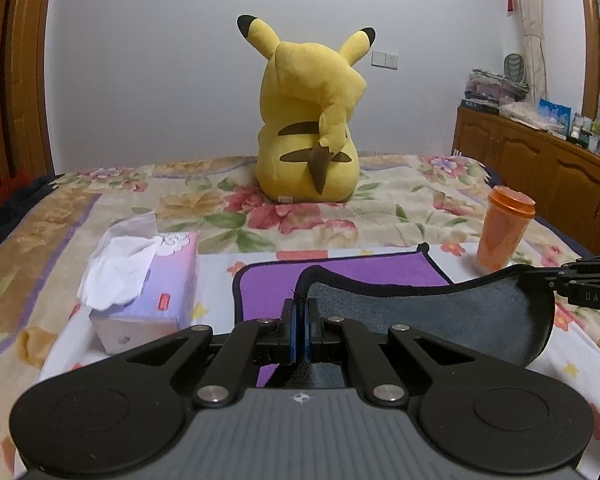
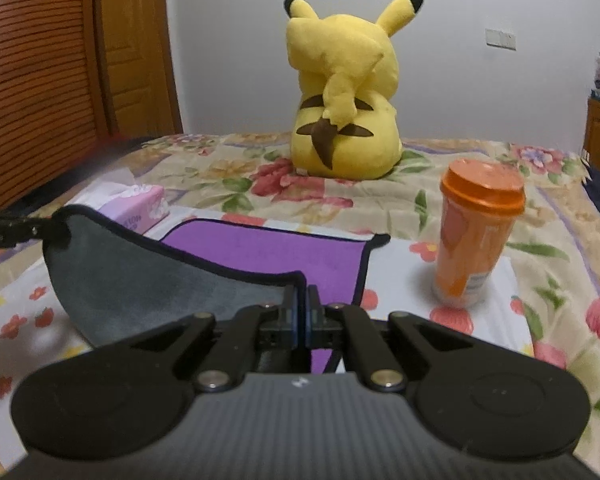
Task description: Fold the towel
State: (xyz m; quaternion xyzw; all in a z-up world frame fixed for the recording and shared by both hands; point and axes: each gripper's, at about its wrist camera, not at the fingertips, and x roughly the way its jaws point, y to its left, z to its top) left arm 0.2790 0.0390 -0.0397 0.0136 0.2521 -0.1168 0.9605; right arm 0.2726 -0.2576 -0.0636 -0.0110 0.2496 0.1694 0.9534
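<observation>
There is one towel, purple on one side and grey on the other; both grippers pinch its near edge. There are two grippers: the left gripper and the right gripper. One tissue box stands to the left of the left gripper. One orange cup with a lid stands to the right of the right gripper. One yellow Pikachu plush sits far ahead of both.
</observation>
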